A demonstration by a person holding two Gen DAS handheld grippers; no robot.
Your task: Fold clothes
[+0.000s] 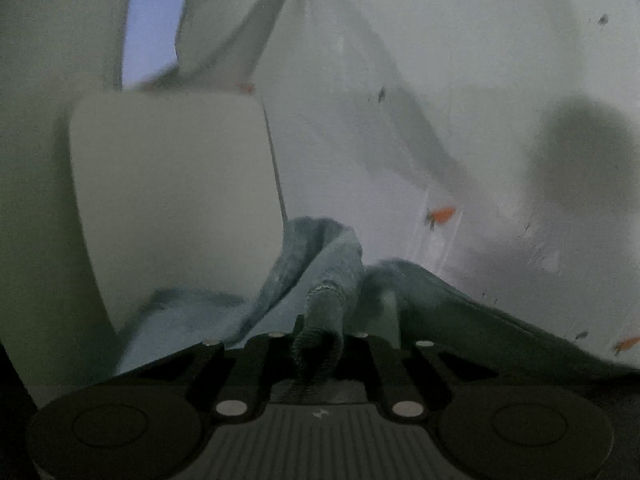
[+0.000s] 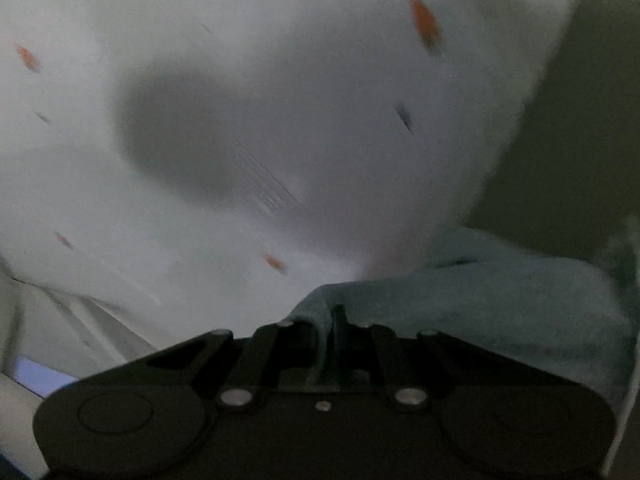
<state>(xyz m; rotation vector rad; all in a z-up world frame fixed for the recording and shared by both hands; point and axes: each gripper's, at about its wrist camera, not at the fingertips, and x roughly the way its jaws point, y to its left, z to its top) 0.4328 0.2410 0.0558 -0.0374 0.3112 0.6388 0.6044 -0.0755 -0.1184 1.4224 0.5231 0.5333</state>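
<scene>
A grey-blue fleecy garment [image 1: 320, 264] bunches right in front of the left wrist camera. My left gripper [image 1: 320, 320] is shut on a hemmed fold of it, and the cloth trails off to both sides. In the right wrist view the same blue garment [image 2: 500, 300] spreads to the right, and my right gripper [image 2: 334, 316] is shut on its edge. The fingertips of both grippers are buried in cloth. Both views are dim and blurred.
A white sheet with small orange and dark marks [image 1: 460, 100] fills the background under both grippers, also seen as the white sheet [image 2: 280, 120]. A pale boxy object [image 1: 172, 208] stands at the left of the left view. A dark shadow blotch [image 2: 180, 132] lies on the sheet.
</scene>
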